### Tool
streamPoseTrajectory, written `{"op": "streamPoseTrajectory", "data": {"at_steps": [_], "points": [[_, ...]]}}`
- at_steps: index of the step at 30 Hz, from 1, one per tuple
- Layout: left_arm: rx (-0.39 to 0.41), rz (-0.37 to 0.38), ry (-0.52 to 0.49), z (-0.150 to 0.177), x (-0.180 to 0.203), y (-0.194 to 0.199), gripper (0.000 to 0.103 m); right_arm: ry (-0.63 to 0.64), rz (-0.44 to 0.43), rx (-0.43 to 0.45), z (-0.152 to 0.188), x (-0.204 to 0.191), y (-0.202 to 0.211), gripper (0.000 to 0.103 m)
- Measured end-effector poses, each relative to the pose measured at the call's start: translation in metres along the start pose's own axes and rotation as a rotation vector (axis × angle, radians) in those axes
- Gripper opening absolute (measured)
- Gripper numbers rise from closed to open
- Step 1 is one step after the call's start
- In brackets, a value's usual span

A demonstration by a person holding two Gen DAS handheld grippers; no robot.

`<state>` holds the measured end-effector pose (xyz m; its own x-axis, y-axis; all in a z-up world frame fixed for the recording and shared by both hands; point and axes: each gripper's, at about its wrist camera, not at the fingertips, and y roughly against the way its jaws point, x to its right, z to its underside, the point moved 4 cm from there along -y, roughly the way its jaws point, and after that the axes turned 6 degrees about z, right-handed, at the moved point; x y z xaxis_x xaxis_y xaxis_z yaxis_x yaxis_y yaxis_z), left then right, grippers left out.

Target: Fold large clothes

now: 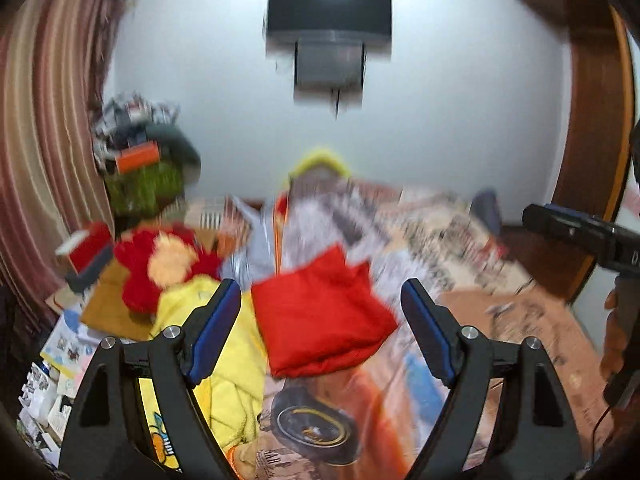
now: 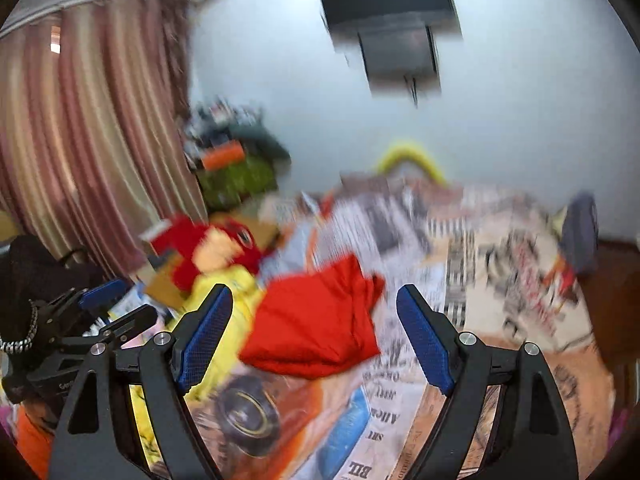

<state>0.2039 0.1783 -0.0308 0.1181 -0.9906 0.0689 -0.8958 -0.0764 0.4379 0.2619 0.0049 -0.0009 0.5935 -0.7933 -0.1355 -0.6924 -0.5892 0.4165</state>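
A plain bright red garment [image 1: 324, 316] lies on a bedsheet [image 1: 460, 240] printed like newsprint, black lettering on cream with orange and blue patches. Beside it a yellow cloth [image 1: 236, 356], and a red soft toy [image 1: 160, 268] with a peach face, as far as the blur shows. The curtain [image 2: 88, 120] is striped pink and beige. Both grippers' pads [image 2: 204, 340] are blue on black.

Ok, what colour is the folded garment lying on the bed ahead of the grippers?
Plain bright red folded garment, clearest in the left wrist view.

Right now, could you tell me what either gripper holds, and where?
Nothing: the left gripper and right gripper are both open above the folded red garment.
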Motion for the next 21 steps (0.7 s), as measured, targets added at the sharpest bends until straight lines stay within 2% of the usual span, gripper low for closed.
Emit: {"op": "streamPoseTrajectory", "data": {"at_steps": [3,5,10,12,13,15,17,21], "points": [[0.127,0.01,-0.01,-0.013,0.017,0.06,0.082,0.034,-0.001,0.134,-0.01,-0.021,0.059,0.082],[0.184,0.012,-0.01,-0.015,0.026,0.088,0.082,0.047,0.013,0.204,-0.01,-0.032,0.088,0.082],[0.305,-0.003,-0.01,-0.01,0.045,0.149,0.082,0.066,0.033,0.301,-0.002,-0.051,0.13,0.082],[0.331,-0.046,-0.022,-0.005,0.052,0.163,0.084,0.068,0.049,0.314,0.003,-0.056,0.136,0.082],[0.341,-0.066,-0.03,-0.001,0.055,0.169,0.088,0.066,0.063,0.326,0.006,-0.057,0.137,0.083],[0.358,-0.098,-0.04,0.005,0.059,0.178,0.096,0.064,0.095,0.348,0.01,-0.06,0.141,0.095],[0.375,-0.125,-0.047,0.011,0.063,0.185,0.101,0.06,0.129,0.371,0.014,-0.063,0.144,0.103],[0.37,-0.12,-0.04,0.018,0.063,0.19,0.102,0.059,0.141,0.347,0.013,-0.064,0.139,0.103]]}}
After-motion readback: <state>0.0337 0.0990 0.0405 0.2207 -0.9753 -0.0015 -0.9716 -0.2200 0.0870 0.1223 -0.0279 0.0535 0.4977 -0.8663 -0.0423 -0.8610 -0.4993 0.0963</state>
